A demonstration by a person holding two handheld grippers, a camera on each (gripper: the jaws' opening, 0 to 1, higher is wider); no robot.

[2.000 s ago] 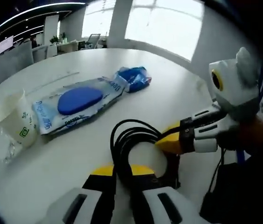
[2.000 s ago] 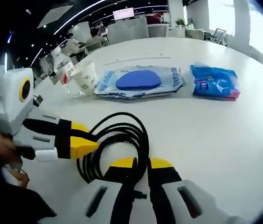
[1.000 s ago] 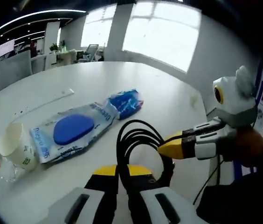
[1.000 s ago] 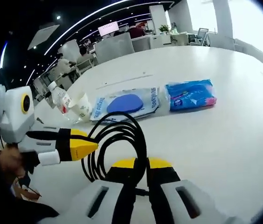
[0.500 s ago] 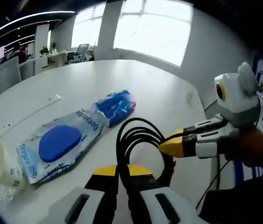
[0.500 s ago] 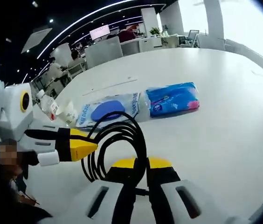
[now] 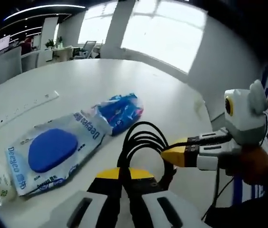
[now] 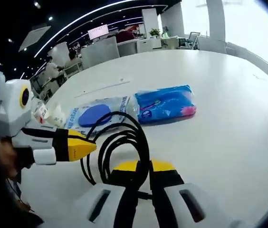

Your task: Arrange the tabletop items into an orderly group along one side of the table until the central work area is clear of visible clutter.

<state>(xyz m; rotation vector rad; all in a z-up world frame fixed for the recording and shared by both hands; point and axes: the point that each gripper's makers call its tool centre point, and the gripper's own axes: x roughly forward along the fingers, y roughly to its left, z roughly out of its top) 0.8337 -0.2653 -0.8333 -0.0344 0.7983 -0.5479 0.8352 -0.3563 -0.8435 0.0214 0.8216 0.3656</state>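
- My left tool [image 7: 124, 175] and my right tool [image 8: 143, 167] were each clamped on the coiled black cable [image 7: 141, 142], held above the white worktop [image 8: 229, 118].
- Farther off on the worktop lay the wipes pack [image 7: 53, 149], with the blue tissue pack [image 7: 119, 109] touching its end.
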